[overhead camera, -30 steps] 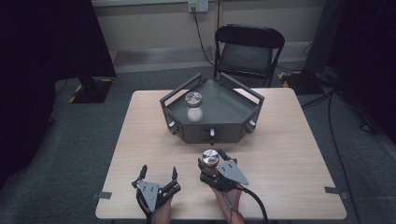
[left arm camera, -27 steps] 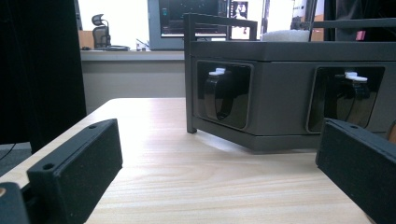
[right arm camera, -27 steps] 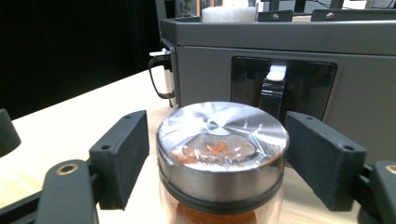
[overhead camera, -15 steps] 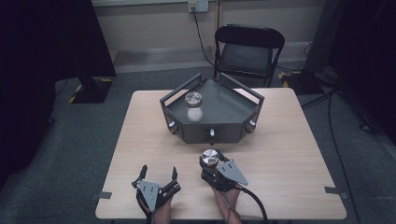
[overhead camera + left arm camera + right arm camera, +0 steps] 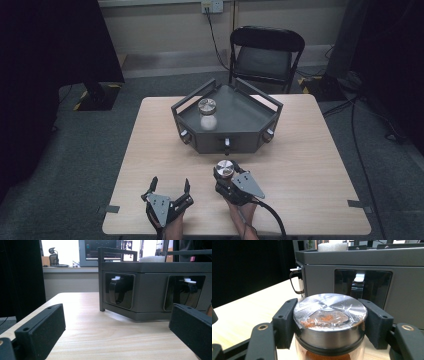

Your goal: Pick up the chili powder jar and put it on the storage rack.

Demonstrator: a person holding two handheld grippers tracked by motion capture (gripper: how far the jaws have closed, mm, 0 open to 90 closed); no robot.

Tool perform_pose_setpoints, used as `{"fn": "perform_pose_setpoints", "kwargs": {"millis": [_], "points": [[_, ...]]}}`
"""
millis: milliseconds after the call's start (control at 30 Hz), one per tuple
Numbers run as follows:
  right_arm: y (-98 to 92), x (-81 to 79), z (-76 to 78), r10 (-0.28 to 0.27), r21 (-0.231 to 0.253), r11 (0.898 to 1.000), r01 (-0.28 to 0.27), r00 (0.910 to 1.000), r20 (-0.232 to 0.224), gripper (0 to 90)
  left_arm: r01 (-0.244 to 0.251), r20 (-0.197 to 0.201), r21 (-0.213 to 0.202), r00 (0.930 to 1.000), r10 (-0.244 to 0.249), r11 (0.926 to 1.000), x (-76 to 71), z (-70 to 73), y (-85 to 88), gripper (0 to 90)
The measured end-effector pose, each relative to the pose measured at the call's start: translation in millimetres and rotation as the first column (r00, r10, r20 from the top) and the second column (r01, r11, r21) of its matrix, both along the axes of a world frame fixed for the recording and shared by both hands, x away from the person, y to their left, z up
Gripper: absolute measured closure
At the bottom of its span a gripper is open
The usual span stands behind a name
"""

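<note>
Spice jar [image 5: 329, 322] is pinched by the right tongs [image 5: 226, 172], whose jaws have just been closing; left tongs [image 5: 168, 187] are spread. Transfer to tray [image 5: 245, 117] is judged outstanding.

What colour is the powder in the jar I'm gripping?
Orange-red, seen through the jar glass; right gripper view shows it best.

Folding chair [image 5: 266, 55]; wall socket [image 5: 212, 6]

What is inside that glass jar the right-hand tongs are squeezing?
Orange-red powder shows through the glass of the jar below its metal lid, with some grains under clear tape on top. The lid and tongs hide how full it is.
</note>
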State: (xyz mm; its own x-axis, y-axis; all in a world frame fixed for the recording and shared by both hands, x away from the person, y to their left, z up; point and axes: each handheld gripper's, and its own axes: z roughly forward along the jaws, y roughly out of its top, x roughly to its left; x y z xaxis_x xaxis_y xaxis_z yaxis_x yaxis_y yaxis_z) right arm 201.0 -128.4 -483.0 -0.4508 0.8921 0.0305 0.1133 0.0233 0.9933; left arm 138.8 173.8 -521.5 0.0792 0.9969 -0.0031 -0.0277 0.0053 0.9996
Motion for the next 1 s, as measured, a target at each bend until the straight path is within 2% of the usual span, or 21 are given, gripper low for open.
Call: {"fn": "perform_pose_setpoints", "kwargs": {"millis": [700, 1000], "points": [[-11.2, 0.8, 9.8, 0.022, -0.006, 1.000, -0.022, 0.9998, 0.000, 34.5, -0.009, 0.000, 0.000, 1.0000, 0.009, 1.0000, -0.1, 0.1, -1.6, 0.0], [-15.2, 2.5, 23.7, 0.048, -0.030, 0.998, -0.047, 0.9985, 0.026, 34.5, -0.015, -0.001, 0.000, 0.9999, 0.015, 0.9999, -0.2, 0.1, -2.6, 0.0]]}}
